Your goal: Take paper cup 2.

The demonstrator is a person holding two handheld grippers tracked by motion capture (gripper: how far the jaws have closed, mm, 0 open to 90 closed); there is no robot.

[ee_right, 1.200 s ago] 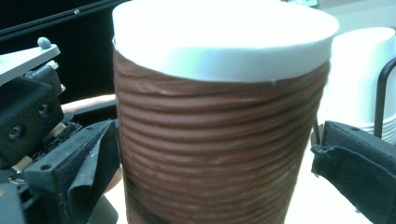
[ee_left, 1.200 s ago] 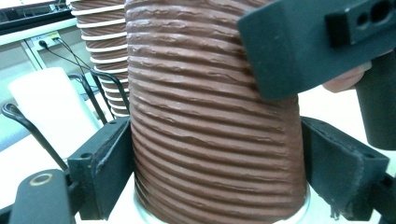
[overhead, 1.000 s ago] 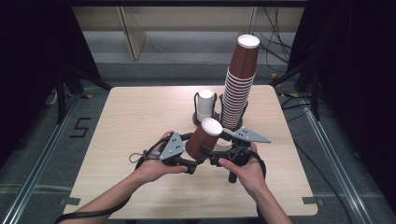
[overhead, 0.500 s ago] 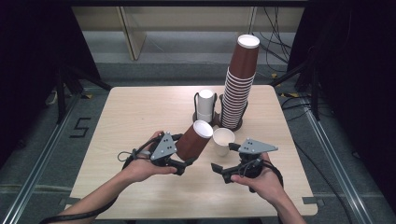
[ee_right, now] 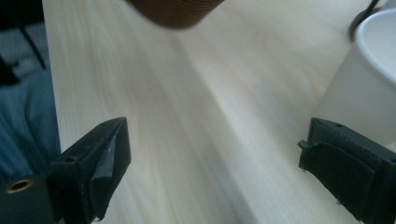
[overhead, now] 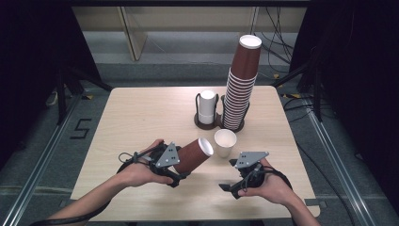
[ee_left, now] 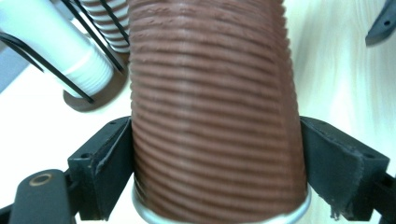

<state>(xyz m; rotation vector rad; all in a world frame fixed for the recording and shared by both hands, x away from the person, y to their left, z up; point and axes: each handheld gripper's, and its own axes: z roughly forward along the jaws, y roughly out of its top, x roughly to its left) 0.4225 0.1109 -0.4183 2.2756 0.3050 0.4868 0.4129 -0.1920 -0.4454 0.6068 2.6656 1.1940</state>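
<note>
2 cups (overhead: 225,142), both empty.

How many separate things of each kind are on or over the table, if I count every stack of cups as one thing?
Single brown ribbed paper cup, held in the left gripper: 1
Single white paper cup, standing upright: 1
Stack of brown cups: 1
Stack of white cups: 1
Black wire cup holder: 1
Grippers, with the right gripper: 2
Total: 7

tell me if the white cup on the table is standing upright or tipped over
Upright. The white cup stands on its base on the table, open mouth up, between the grippers; the right gripper is open beside it, not holding it.
</note>
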